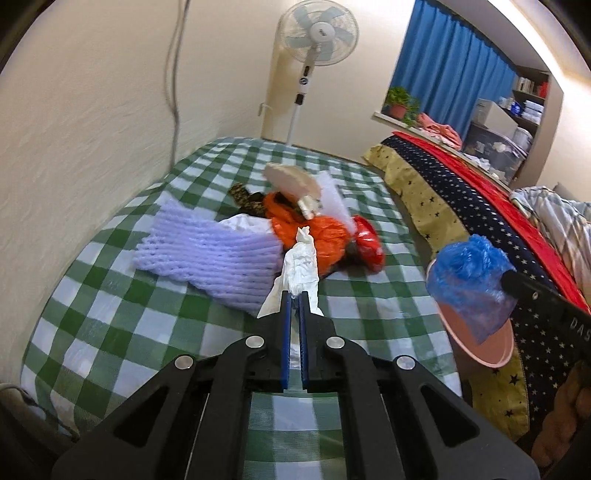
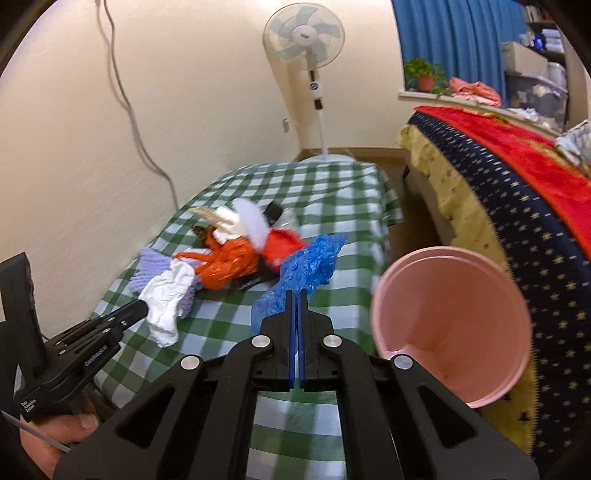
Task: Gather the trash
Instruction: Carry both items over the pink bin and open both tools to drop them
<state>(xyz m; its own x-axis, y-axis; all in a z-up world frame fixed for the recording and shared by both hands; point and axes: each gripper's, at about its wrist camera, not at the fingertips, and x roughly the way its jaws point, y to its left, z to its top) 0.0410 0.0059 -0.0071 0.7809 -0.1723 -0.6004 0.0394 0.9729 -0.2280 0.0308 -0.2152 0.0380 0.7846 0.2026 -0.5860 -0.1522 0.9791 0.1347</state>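
Note:
My left gripper (image 1: 294,295) is shut on a crumpled white tissue (image 1: 300,264) and holds it above the green checked table (image 1: 110,295); the tissue also shows in the right wrist view (image 2: 166,302). My right gripper (image 2: 296,293) is shut on a crumpled blue plastic bag (image 2: 306,267), held beside a pink bin (image 2: 454,325). In the left wrist view the blue bag (image 1: 469,273) hangs over the pink bin (image 1: 484,347). A trash pile lies mid-table: orange plastic bag (image 1: 314,236), red wrapper (image 1: 367,240), lilac foam net (image 1: 214,254), white scraps.
A bed with a starred navy, yellow and red cover (image 1: 461,192) runs along the right of the table. A standing fan (image 1: 317,33) is behind the table by the cream wall. A cable (image 2: 129,103) hangs down the wall. A potted plant (image 1: 399,101) sits on the sill.

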